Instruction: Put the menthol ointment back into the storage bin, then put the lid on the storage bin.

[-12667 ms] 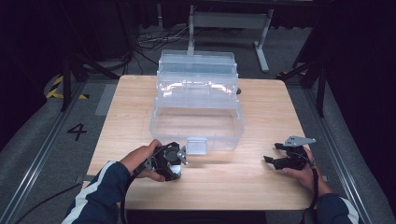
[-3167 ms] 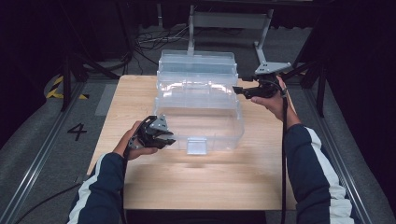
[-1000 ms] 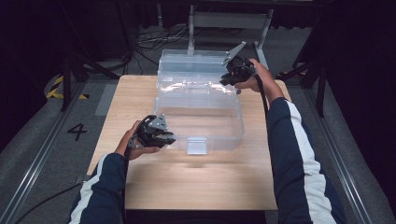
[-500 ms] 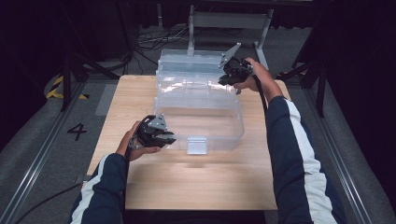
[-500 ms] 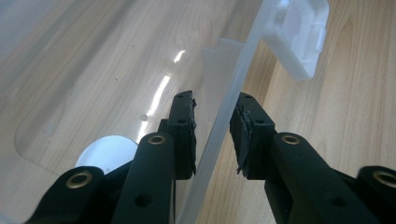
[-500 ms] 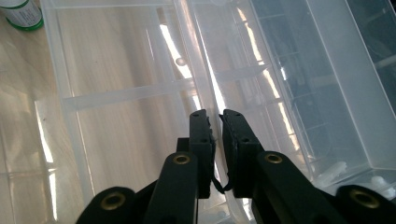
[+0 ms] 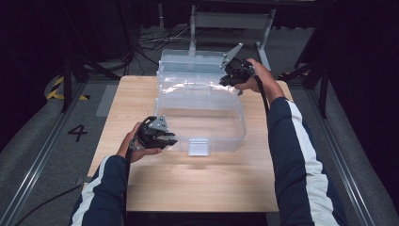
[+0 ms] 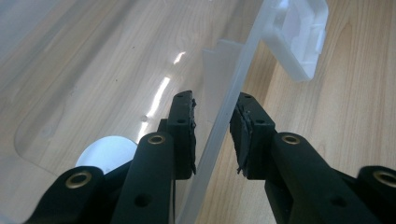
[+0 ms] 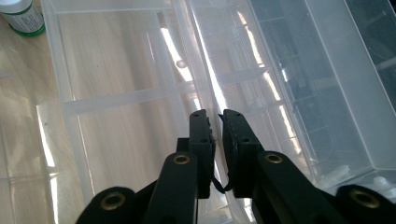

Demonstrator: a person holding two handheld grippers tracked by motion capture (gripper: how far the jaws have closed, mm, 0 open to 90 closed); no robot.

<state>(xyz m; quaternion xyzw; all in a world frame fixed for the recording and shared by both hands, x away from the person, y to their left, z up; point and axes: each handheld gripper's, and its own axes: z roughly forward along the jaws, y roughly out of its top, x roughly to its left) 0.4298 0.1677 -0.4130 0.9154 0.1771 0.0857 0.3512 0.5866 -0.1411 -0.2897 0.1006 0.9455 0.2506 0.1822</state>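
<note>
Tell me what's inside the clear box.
The box looks empty: wooden table shows through its floor. Dividers are visible in the right gripper view. Glare hides some corners.

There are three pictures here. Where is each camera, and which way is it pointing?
High view: above the person's side, looking down at the table; both forearms show.
Left gripper view: on the left gripper, jaws astride the clear box front wall.
Right gripper view: on the right gripper, over its far edge.
All share the box.
</note>
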